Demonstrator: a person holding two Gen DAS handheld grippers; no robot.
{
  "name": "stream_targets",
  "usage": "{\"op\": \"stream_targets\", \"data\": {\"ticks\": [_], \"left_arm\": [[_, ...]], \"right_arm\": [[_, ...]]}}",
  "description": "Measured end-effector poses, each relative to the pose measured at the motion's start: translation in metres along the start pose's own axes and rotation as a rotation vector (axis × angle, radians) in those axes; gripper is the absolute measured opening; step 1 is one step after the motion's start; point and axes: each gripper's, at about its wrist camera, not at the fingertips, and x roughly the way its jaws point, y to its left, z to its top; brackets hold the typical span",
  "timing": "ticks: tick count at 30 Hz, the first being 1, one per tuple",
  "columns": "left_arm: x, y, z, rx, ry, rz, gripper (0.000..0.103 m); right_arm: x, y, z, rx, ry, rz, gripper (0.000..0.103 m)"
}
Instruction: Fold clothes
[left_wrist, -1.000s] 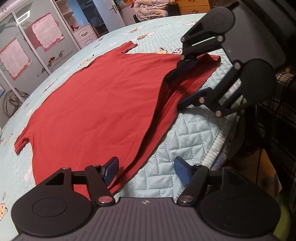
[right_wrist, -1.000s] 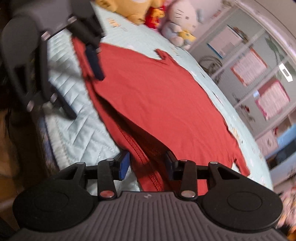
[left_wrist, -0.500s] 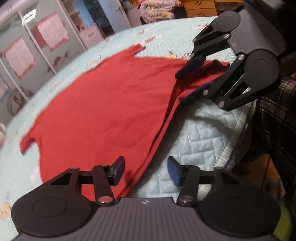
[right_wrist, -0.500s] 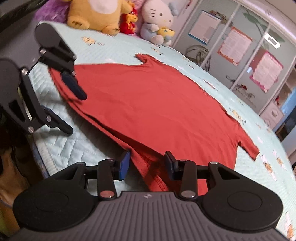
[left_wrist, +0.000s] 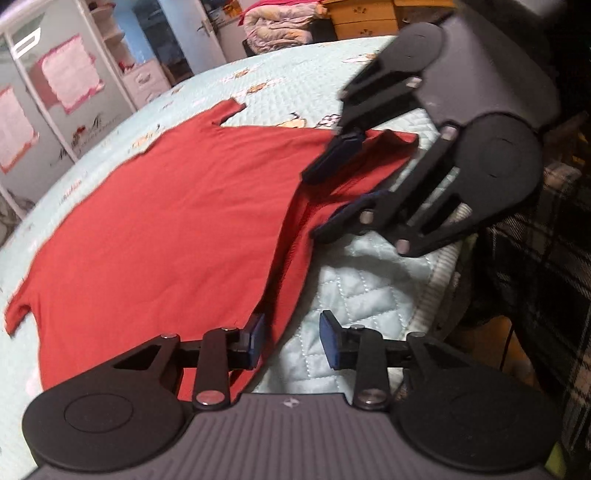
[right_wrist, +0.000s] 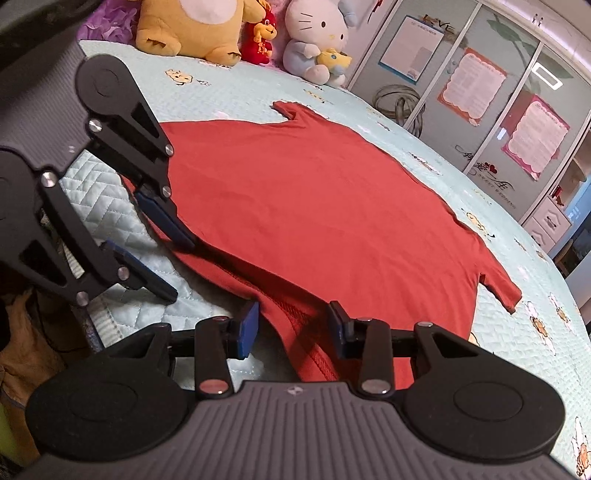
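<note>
A red T-shirt (left_wrist: 166, 229) (right_wrist: 332, 206) lies spread flat on the pale blue quilted bed (left_wrist: 354, 291), its hem along the near edge. Low over that hem near one corner, my left gripper (left_wrist: 291, 341) is open, and the fabric's edge lies just inside its left pad. In the right wrist view the left gripper (right_wrist: 180, 269) stands at the left. My right gripper (right_wrist: 293, 326) is open and straddles the stitched hem at the other corner. From the left wrist view, the right gripper (left_wrist: 312, 205) has one finger above the cloth and one below.
Plush toys (right_wrist: 192, 26) sit at the head of the bed. Wardrobe doors with pink posters (right_wrist: 532, 140) stand beyond the far side. The bed's edge (left_wrist: 439, 280) drops off beside the grippers, next to plaid fabric (left_wrist: 546, 280). A dresser and piled bedding (left_wrist: 280, 26) are behind.
Both grippers have come lower and closer to the shirt's hem. The left jaws have narrowed around the hem edge; the right jaws keep their gap. The shirt lies as before.
</note>
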Motion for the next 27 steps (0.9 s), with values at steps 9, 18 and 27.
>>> {"op": "stream_targets", "data": {"ticks": [9,18,27], "left_arm": [[-0.003,0.025,-0.014,-0.057,0.052,0.054,0.038],[-0.009,0.05,-0.029,-0.119,0.079,0.119,0.037],[-0.019,0.057,-0.047,-0.117,0.116,0.177,0.057]], "right_arm": [[0.0,-0.003,-0.009,-0.019,0.027,-0.028,0.04],[-0.011,-0.001,-0.036,-0.13,0.089,-0.088,0.04],[-0.01,-0.011,-0.05,-0.232,0.16,-0.174,0.013]]}}
